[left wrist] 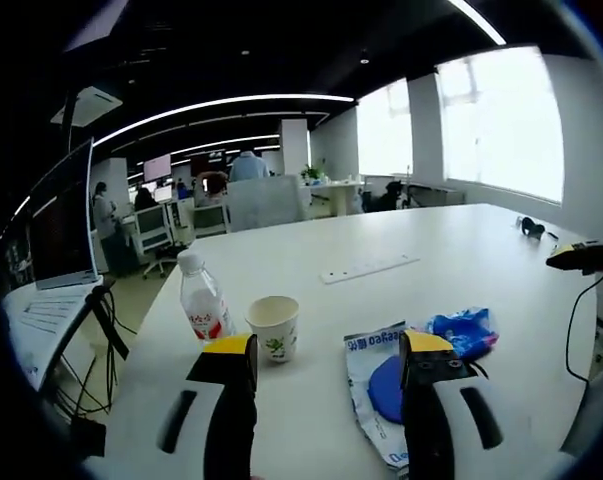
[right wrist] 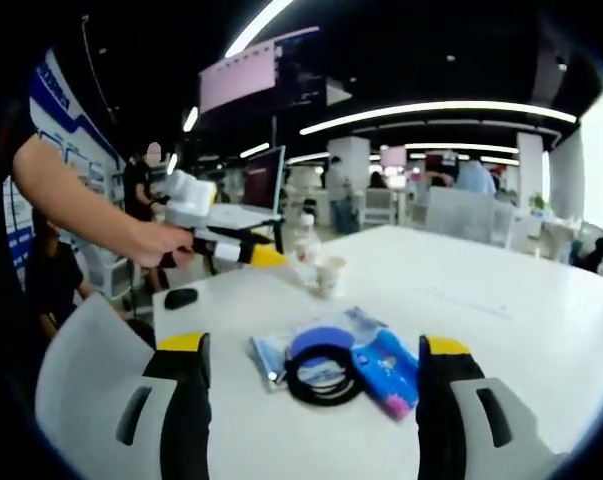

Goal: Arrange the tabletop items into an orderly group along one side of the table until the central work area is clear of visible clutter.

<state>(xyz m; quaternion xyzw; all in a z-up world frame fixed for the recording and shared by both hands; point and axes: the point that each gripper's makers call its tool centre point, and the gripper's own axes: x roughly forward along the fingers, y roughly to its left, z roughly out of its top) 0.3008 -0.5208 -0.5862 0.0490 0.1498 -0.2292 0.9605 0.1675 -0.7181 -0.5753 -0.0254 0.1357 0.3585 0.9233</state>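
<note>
On a white counter (left wrist: 451, 250), the left gripper (left wrist: 329, 362) hovers with fingers released; a paper cup (left wrist: 274, 326) and water bottle (left wrist: 203, 300) stand just ahead, a snack packet (left wrist: 369, 385) between the fingers. The right gripper (right wrist: 314, 362), also released, frames a black ring (right wrist: 323, 375) lying on packets (right wrist: 386, 372)

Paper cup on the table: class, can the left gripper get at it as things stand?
Probably yes. The paper cup stands just beyond the open left gripper, by its left jaw, with bare table between; the water bottle beside it stands apart.
</note>
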